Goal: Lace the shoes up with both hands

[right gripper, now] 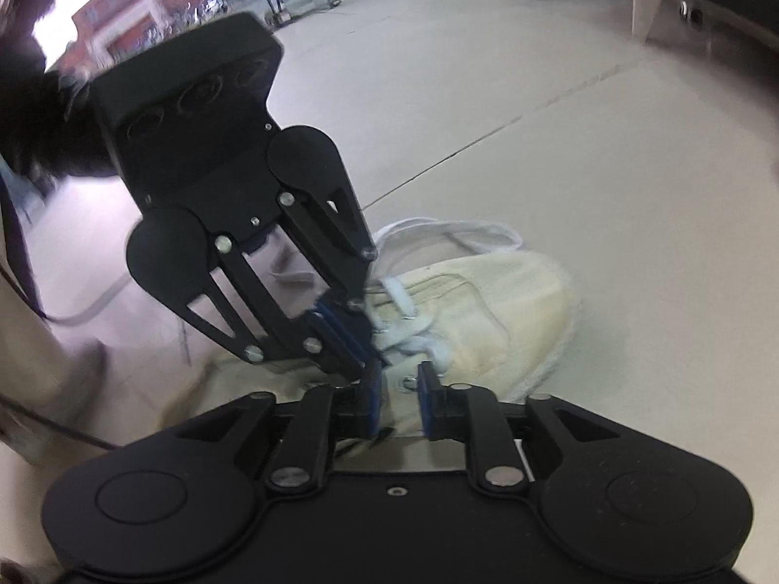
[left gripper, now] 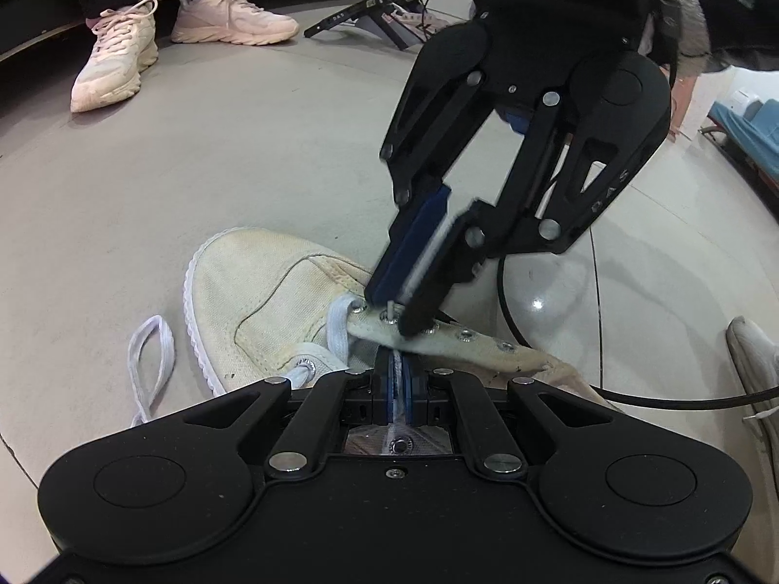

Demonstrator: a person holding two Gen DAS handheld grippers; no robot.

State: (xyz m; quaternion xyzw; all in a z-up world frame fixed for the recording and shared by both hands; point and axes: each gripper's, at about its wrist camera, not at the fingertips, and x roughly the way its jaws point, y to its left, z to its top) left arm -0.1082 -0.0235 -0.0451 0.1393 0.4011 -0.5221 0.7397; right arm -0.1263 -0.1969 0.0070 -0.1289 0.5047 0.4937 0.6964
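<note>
A cream canvas shoe (left gripper: 272, 292) lies on the floor, toe pointing away in the left wrist view. My left gripper (left gripper: 399, 382) is shut on a strand of the white shoelace (left gripper: 151, 355), just under the shoe's eyelet flap (left gripper: 465, 336). My right gripper (left gripper: 393, 305) reaches down from the upper right onto an eyelet near the toe end of the flap. A stretch of lace runs between its pads, and the lace tip (left gripper: 389, 314) touches that eyelet. In the right wrist view my right gripper (right gripper: 399, 389) is open with a clear gap, above the shoe (right gripper: 501, 301), beside my left gripper (right gripper: 362, 345).
A person's feet in pale sneakers (left gripper: 121, 48) stand at the far left. A black stand with green lights (left gripper: 384, 5) sits behind. A black cable (left gripper: 506, 301) curves across the floor right of the shoe. Another shoe (left gripper: 754, 355) lies at the right edge.
</note>
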